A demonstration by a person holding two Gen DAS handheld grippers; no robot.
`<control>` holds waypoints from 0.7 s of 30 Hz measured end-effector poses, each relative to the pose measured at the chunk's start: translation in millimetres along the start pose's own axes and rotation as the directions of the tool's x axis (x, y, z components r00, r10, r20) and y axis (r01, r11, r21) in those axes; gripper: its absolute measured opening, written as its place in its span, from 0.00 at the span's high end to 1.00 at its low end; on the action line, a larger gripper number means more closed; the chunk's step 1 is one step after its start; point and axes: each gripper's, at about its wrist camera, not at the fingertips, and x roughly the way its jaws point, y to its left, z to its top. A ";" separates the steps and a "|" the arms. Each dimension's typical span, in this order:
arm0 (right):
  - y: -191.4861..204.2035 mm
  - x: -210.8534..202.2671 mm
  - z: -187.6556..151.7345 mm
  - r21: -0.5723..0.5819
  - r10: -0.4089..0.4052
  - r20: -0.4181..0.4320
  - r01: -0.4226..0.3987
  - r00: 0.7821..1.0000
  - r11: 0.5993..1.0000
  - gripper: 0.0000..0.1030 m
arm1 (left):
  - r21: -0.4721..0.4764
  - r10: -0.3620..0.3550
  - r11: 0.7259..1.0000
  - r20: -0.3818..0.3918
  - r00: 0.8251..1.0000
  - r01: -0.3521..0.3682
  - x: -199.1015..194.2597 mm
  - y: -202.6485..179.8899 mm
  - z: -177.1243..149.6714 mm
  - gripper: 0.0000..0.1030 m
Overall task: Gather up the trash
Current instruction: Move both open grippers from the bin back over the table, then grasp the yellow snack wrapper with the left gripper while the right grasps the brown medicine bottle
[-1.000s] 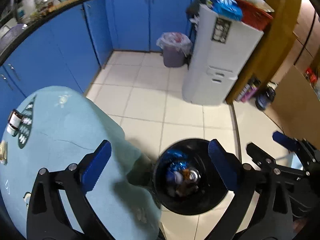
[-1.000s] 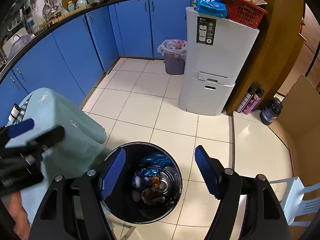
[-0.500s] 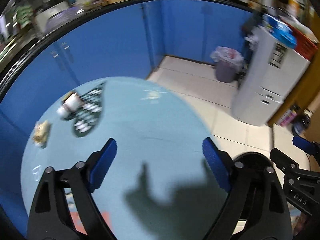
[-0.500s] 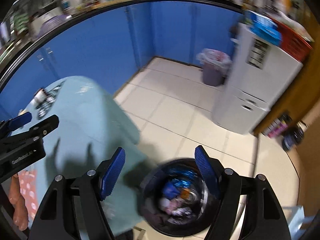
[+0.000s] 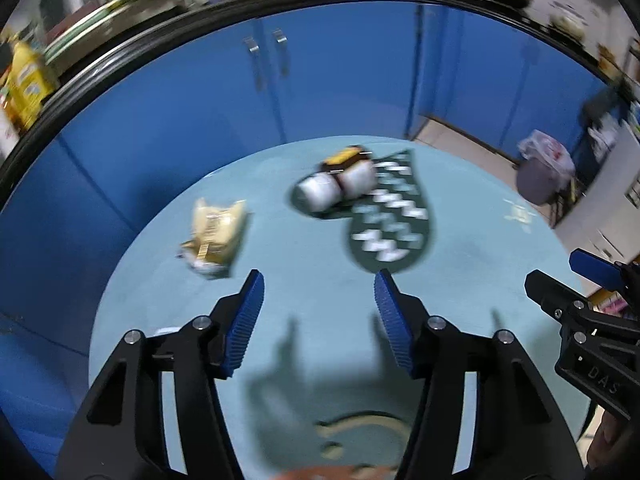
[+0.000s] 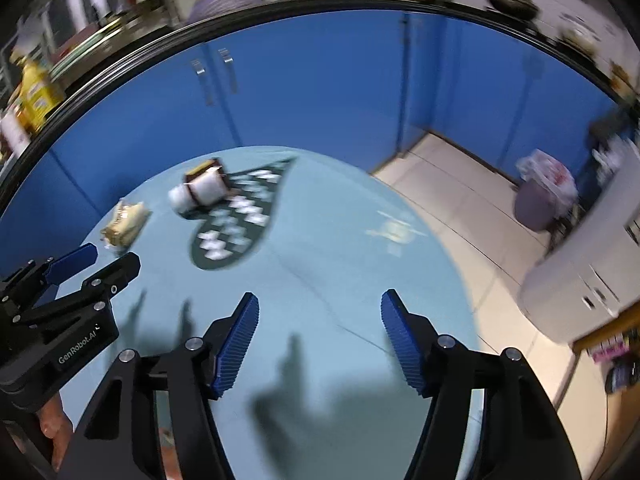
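A crumpled yellow-beige wrapper (image 5: 214, 236) lies on the round light-blue table (image 5: 472, 264), left of centre; it also shows in the right wrist view (image 6: 125, 224). A white packet with a dark band and yellow top (image 5: 340, 182) lies further back, also seen in the right wrist view (image 6: 202, 192). My left gripper (image 5: 318, 312) is open and empty above the table, short of the wrapper. My right gripper (image 6: 318, 328) is open and empty over the table's right half. Both views are motion-blurred.
A dark green leaf-shaped mat with white marks (image 5: 390, 226) lies right of the packet. Blue cabinets (image 5: 280, 92) curve behind the table. A lined grey bin (image 6: 542, 196) and a white cabinet (image 6: 592, 280) stand on the tiled floor to the right.
Both grippers have swung left, away from the black floor bin and over the table. The bin has left both views; the wrapper and packet are now ahead.
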 end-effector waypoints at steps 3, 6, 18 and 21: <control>24.6 13.6 11.8 -0.048 0.020 -0.005 -0.020 1.000 0.999 0.41 | -0.032 0.016 0.999 -0.011 1.000 -0.016 10.4 24.4 2.0 0.50; 46.0 25.4 21.5 -0.088 0.035 -0.008 -0.035 0.999 0.996 0.41 | -0.062 0.025 0.998 -0.015 1.000 -0.026 18.2 43.7 3.6 0.52; 102.2 64.8 55.1 -0.212 0.092 -0.014 -0.093 0.996 0.973 0.41 | -0.136 0.057 0.989 -0.012 0.998 -0.058 49.7 86.6 23.5 0.53; 110.4 73.2 64.1 -0.238 0.093 -0.008 -0.092 0.996 0.967 0.41 | -0.145 0.049 0.988 -0.019 0.999 -0.051 57.9 90.8 27.7 0.53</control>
